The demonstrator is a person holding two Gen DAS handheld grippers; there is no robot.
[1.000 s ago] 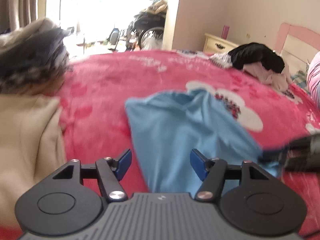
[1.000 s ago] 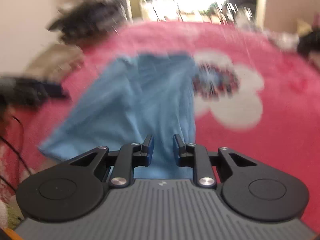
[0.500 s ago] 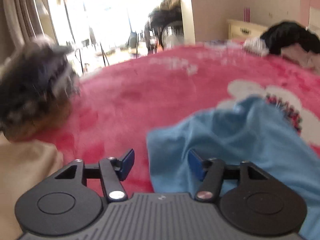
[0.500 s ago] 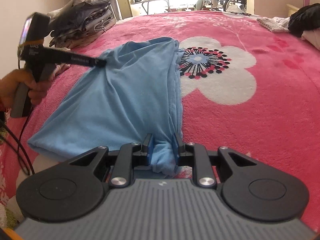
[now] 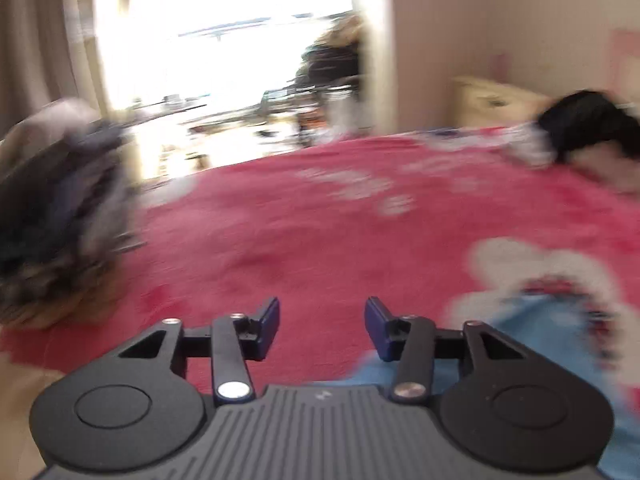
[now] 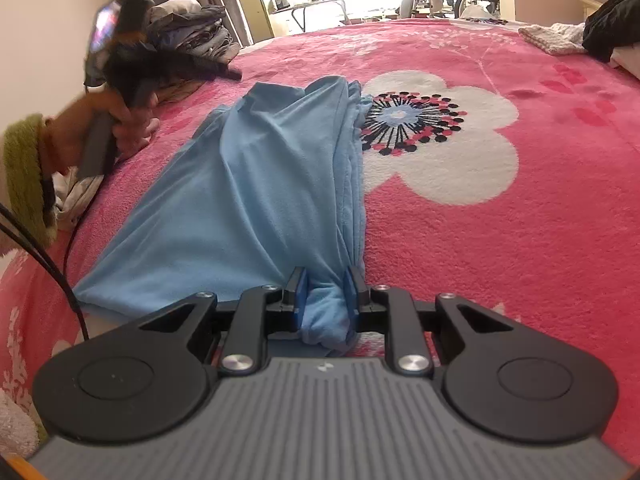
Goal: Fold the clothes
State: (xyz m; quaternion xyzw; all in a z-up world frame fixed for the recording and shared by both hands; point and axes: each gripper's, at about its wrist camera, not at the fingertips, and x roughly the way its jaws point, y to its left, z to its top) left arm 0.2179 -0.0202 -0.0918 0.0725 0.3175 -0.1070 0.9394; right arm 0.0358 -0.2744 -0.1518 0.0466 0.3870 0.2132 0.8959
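In the blurred left wrist view the left tool (image 5: 322, 322), jaws just narrowing, grips nothing above the pink bed (image 5: 320, 224), while in the right wrist view the right tool (image 6: 323, 292) clenches the blue shirt (image 6: 248, 184) lying centre-left.

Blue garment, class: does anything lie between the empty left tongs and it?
Nothing visible does. The left tongs hang open over bare pink blanket, and the blue garment lies just beside them; the right tongs grip its bunched end.
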